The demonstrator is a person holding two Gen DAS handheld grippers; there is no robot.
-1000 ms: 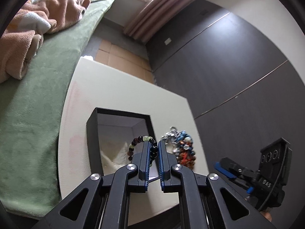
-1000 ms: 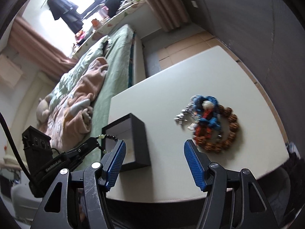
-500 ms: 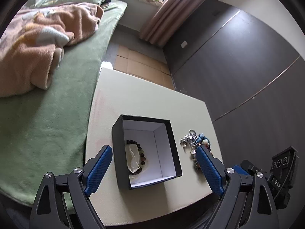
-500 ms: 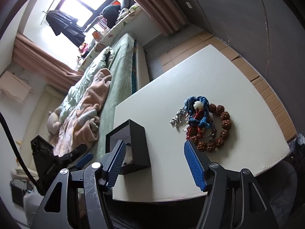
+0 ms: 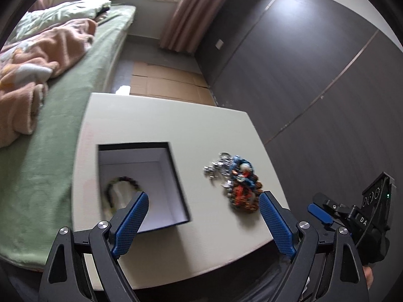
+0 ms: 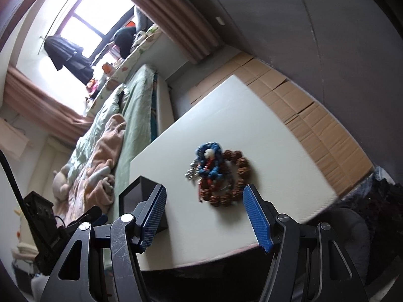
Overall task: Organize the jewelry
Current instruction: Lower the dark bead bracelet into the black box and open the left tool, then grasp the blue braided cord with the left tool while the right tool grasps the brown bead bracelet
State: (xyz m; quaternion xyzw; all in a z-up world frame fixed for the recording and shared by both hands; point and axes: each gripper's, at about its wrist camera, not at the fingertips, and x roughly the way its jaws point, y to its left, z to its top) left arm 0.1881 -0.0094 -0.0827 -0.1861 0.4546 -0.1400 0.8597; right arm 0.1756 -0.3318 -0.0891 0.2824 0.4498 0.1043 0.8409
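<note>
Left wrist view: the left gripper is spread wide and holds nothing. Just ahead of its left finger, a black box with a white lining sits open on the white table. 1 dark beaded bracelet lies inside the box on the floor of the lining, partly hidden behind that finger; motion blur softens it. Nothing else can be made out in the box. Ahead of the right finger, the jewelry pile lies on the table, apart from the box: silver chain pieces, a blue and red knotted piece, and brown beads, all tangled together. The right gripper's body shows at the far right edge. Judged from this, 1 piece is stored and the pile is left to move.

Right wrist view: the right gripper is also spread wide and empty. The jewelry pile lies directly ahead, between the lines of its 2 fingers, not touched. A ring of brown beads wraps around the blue piece. The black box stands beside the left finger, its inside hidden from this angle. A green bed lies beyond the table. The pile looks like the next thing to sort.
</note>
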